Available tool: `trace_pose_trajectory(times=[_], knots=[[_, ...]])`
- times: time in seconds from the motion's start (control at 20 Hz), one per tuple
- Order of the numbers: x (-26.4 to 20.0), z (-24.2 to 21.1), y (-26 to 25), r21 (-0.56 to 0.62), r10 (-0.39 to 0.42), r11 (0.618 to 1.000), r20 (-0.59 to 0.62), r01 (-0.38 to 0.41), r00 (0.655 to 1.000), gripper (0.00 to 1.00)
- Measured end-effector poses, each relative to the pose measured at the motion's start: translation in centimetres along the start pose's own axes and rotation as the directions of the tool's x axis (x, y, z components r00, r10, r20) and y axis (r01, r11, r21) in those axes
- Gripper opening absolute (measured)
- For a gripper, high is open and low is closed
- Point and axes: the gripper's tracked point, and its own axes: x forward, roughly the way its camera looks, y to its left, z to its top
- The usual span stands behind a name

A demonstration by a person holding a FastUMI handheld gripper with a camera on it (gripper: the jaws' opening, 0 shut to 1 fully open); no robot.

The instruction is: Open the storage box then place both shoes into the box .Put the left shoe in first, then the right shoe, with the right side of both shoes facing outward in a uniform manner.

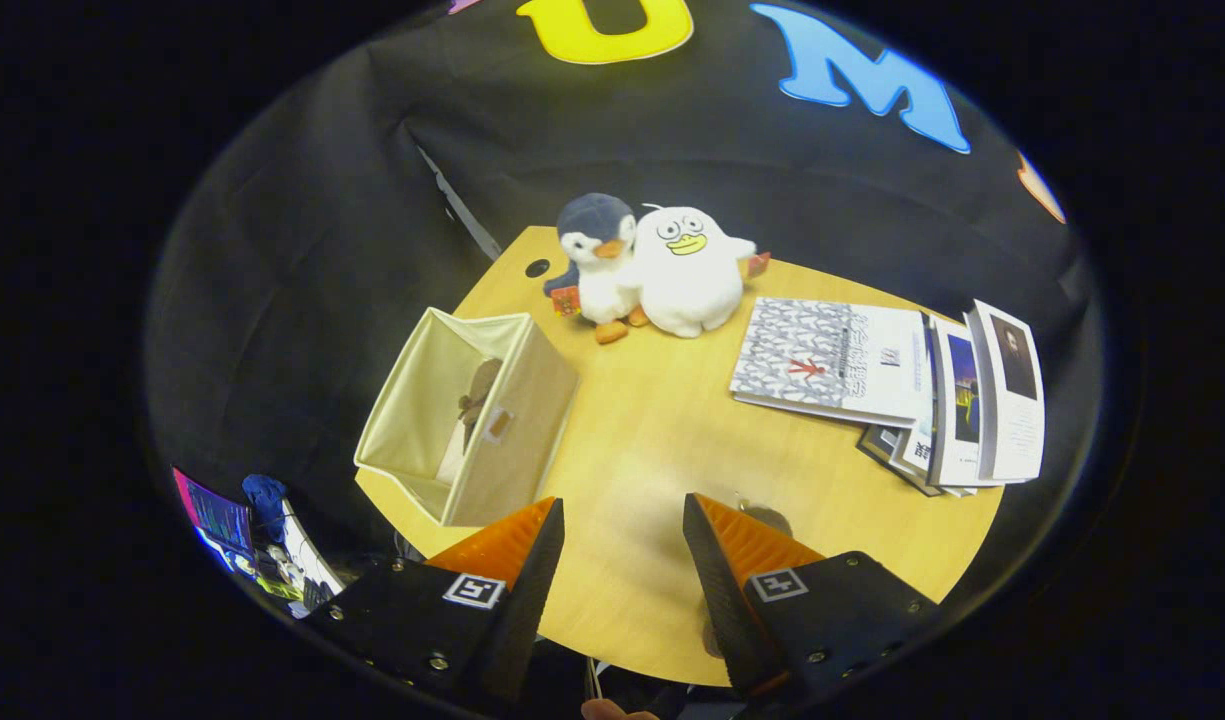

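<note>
In the gripper view, the gripper [622, 545] is held above the worktop [662, 450] with jaws spread and empty. The storage box [467, 415] lies open just ahead to the left, one shoe [477, 395] seemingly inside. The second shoe [767, 518] is glimpsed behind the right finger; it is judged next to be grasped

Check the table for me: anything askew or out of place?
The books beyond the open, empty tongs lie in a loose, fanned pile, not squared. The storage box is open with one brown shoe inside. Two plush toys sit upright together.
</note>
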Motion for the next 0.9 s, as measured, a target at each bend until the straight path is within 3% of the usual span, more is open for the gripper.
trace_pose_trajectory(times=[0.35, 0.65, 0.9], knots=[[0.1, -7.5, -7.2, 0.046, -0.07, 0.996, -0.048, 0.072, 0.996, 0.74], [2.1, -14.6, -10.5, 0.107, -0.067, 0.991, -0.163, 0.085, 0.984, 0.74], [3.8, -17.6, -12.3, 0.135, -0.069, 0.986, -0.22, 0.1, 0.973, 0.74]])
